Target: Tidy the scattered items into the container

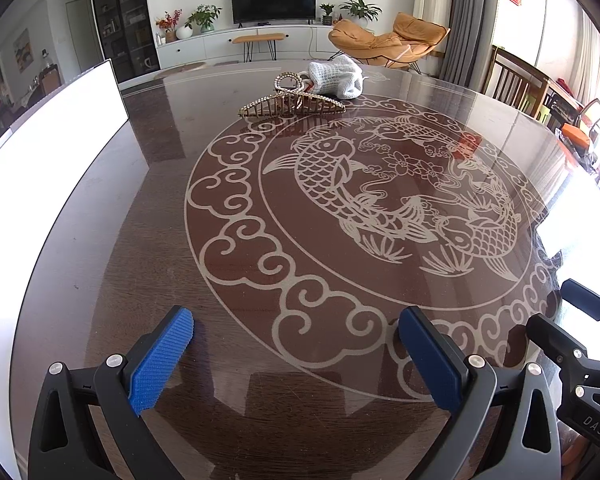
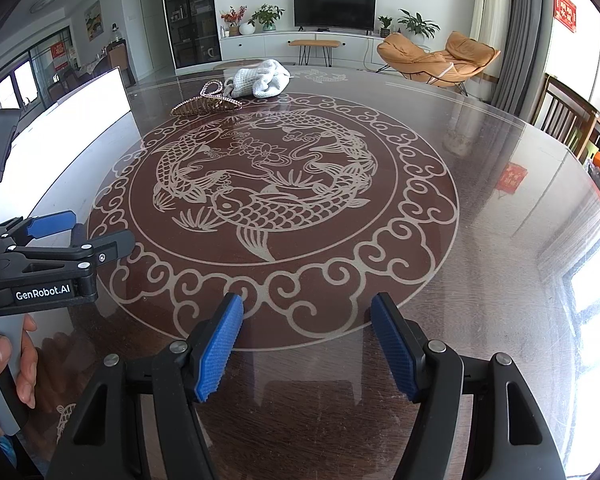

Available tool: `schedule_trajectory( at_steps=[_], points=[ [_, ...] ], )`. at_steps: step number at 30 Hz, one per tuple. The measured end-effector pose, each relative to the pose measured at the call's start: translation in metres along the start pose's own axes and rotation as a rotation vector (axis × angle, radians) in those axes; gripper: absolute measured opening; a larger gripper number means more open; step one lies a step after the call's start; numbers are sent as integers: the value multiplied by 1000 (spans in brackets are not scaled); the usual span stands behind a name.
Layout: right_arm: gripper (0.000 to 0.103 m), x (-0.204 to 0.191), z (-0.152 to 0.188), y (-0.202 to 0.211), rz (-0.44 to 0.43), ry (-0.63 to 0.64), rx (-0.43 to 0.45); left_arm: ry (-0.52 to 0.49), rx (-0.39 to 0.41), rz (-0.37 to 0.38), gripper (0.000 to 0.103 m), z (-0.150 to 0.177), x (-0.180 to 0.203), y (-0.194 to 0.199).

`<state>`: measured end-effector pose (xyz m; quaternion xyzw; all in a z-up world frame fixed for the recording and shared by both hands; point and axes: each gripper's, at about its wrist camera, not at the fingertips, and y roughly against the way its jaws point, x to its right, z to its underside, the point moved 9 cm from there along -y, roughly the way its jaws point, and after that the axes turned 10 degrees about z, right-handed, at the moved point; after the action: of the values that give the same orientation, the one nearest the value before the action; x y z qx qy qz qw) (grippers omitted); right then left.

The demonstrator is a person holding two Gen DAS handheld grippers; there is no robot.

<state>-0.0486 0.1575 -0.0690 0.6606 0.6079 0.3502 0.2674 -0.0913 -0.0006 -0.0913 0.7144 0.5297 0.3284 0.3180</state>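
Note:
A gold rhinestone hair claw [image 1: 292, 101] lies on the far side of the round dark table [image 1: 140, 248], with a white knitted cloth item [image 1: 336, 76] just behind it. Both also show in the right wrist view: the hair claw [image 2: 206, 103] and the white cloth [image 2: 262, 79]. A white container [image 1: 40, 168] stands at the table's left edge, overexposed; it also shows in the right wrist view [image 2: 72, 120]. My left gripper [image 1: 296, 320] is open and empty, low over the near table. My right gripper [image 2: 307, 310] is open and empty, beside the left one [image 2: 80, 228].
The table top carries a pale fish and cloud pattern [image 2: 260, 184] under glass. A wooden chair [image 2: 560, 120] stands at the right edge. An orange lounge chair [image 2: 436, 56], a TV unit [image 2: 332, 40] and plants are in the room behind.

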Motion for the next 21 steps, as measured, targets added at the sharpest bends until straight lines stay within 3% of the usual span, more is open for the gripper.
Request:
schedule_trajectory(
  at_steps=[9, 12, 18, 21],
  points=[
    [68, -1, 0, -1, 5, 4, 1, -57, -26, 41, 103, 10, 1, 5],
    [68, -8, -15, -12, -7, 29, -16, -51, -23, 43, 103, 15, -4, 9],
    [68, -26, -138, -78, -81, -39, 13, -44, -17, 36, 103, 14, -3, 8],
    [68, -35, -187, -122, -107, -109, -20, -44, -17, 36, 103, 14, -3, 8]
  ],
)
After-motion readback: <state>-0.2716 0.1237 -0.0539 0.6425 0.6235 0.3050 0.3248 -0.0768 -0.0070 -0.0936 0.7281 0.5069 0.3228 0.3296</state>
